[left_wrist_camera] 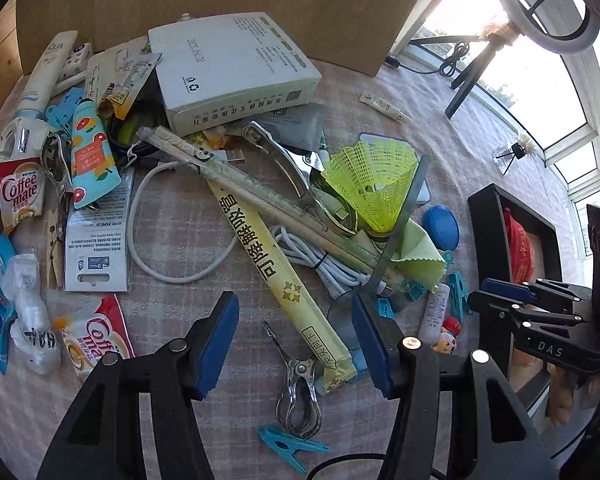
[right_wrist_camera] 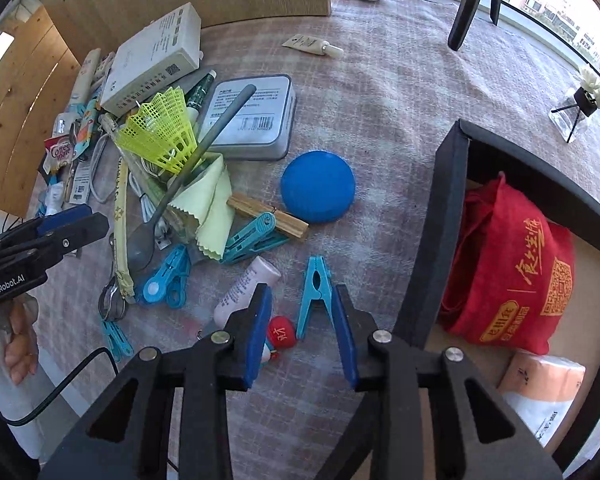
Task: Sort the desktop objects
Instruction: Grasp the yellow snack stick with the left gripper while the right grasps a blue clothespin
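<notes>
Desktop objects sprawl over the checked surface (right_wrist_camera: 400,92): a yellow shuttlecock (right_wrist_camera: 162,132), blue lid (right_wrist_camera: 318,186) and pegs, while the black box (right_wrist_camera: 432,240) holds a red bag (right_wrist_camera: 512,280) and an orange packet (right_wrist_camera: 548,380), partly cut off. Left gripper (left_wrist_camera: 296,344) gapes wide above a metal clip (left_wrist_camera: 300,396), holding nothing. Right gripper (right_wrist_camera: 306,336) stands open and empty around a blue clothespin (right_wrist_camera: 316,296).

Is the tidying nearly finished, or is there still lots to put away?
Only just started. The black box already holds a red bag and a tissue pack. Nothing is in hand: the right hand-held gripper is open around a blue clothespin, and the left hand-held gripper is open above the pile. The shuttlecock, white box and plenty more are left.
</notes>
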`<state>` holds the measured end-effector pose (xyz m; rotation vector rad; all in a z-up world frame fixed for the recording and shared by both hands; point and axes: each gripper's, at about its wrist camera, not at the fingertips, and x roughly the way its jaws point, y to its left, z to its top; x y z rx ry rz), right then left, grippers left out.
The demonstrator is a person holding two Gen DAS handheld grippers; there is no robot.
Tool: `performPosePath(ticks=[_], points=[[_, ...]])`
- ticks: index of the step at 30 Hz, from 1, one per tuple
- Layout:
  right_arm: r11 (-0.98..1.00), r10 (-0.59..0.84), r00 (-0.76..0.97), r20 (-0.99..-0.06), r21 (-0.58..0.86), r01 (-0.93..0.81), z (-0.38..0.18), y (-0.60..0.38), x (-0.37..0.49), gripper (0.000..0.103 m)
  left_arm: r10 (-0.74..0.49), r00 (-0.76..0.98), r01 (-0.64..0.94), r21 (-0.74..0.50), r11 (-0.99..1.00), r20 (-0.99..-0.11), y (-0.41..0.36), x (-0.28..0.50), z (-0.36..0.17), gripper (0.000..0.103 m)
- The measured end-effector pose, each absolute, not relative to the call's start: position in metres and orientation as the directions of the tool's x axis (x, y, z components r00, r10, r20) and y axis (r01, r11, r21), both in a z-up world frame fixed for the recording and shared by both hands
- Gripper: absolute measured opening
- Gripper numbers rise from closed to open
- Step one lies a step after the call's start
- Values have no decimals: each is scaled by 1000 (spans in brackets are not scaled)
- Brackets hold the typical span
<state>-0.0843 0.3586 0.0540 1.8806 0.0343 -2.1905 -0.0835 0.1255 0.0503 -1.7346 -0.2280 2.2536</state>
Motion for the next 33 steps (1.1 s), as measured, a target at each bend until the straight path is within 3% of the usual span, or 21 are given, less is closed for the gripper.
performPosePath(ticks=[11,15,19,23,33], points=[[-974,-104,-99,-990,81,210,35,360,-89,29,363,-167,-58,-359,-932,-917,126,-101,25,55],[-974,-94,-83,-992,74,212,29,360,-92,28,378,-149,-33,-377,-925,-914,127,-104,18,43],[-971,-82,-80,-993,62,233,29,357,-92,27,392,-142,-19,-394,-919,-909,127,-105,16,23],[-969,-73,-76,-994,53,242,31,358,-89,20,391,-147,-15,-393,-919,-909,124,-102,15,20],[-970,-117,-87,-989,95,224,45,366,-72,20,408,-177,10,-416,-909,-896,97,-82,26,16]])
